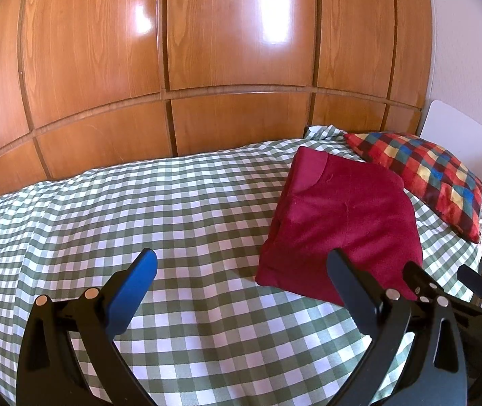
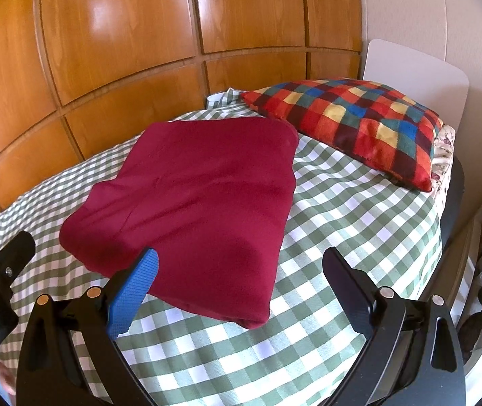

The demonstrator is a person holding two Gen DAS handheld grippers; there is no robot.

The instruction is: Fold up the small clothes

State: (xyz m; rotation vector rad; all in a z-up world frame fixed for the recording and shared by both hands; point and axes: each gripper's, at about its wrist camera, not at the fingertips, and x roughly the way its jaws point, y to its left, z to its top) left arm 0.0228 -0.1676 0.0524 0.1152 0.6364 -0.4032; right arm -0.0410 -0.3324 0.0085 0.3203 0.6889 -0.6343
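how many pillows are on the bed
1. The multicoloured checked fabric pillow lies at the head of the green gingham bedspread, just beyond the folded dark red garment. More may be hidden out of frame.

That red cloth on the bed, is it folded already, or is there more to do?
It looks done: the red garment lies as a neat folded rectangle on the checked bedspread, beside the patchwork pillow. Nothing is in hand: the left gripper and right gripper are both open and empty. No other unfolded clothes show in either view.

Glossy wooden wall panels (image 1: 207,34) are filling the upper frame, reflecting bright light; a white headboard (image 2: 410,67) is standing upper right.
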